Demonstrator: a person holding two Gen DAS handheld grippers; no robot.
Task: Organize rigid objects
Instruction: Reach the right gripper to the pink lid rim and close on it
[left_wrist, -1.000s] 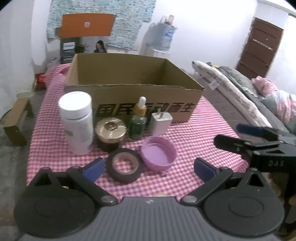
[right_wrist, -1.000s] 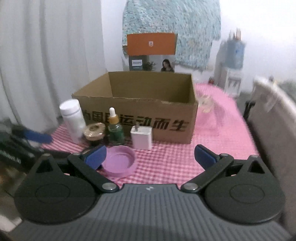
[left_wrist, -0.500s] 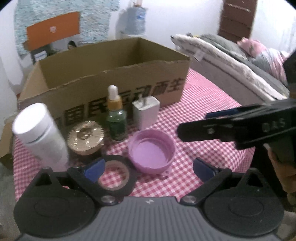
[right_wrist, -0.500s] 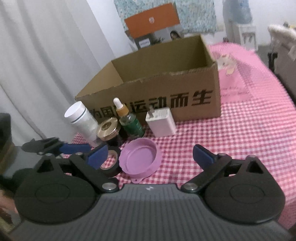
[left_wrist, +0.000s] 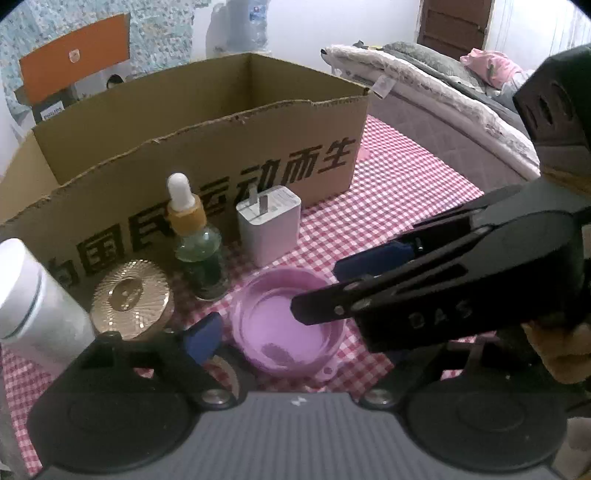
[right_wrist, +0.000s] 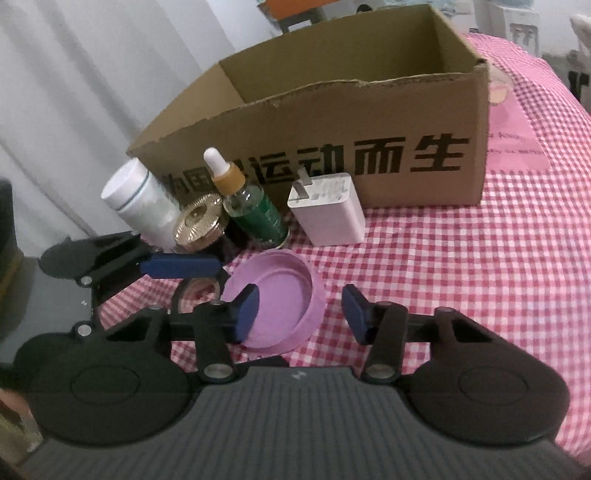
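Right wrist view: my right hand-held gripper (right_wrist: 301, 308) is spread, one blue pad (right_wrist: 246, 307) over the inside of the purple lid (right_wrist: 284, 295) and the other outside its rim on the right, so the lid's right wall stands between them; I cannot tell whether either pad touches it. The lid lies open side up on the checked worktop (right_wrist: 461, 266). Behind it stand a white charger (right_wrist: 327, 208), a green dropper bottle (right_wrist: 255, 206), a gold-capped jar (right_wrist: 199, 223) and a white bottle (right_wrist: 142, 203), all in front of the cardboard box (right_wrist: 369, 122). My left hand-held gripper (right_wrist: 147, 264) comes in from the left above a roll of black tape (right_wrist: 197, 288), which is partly hidden. From the left wrist view I see only one of its pads (left_wrist: 205, 330), so I cannot tell its spread.
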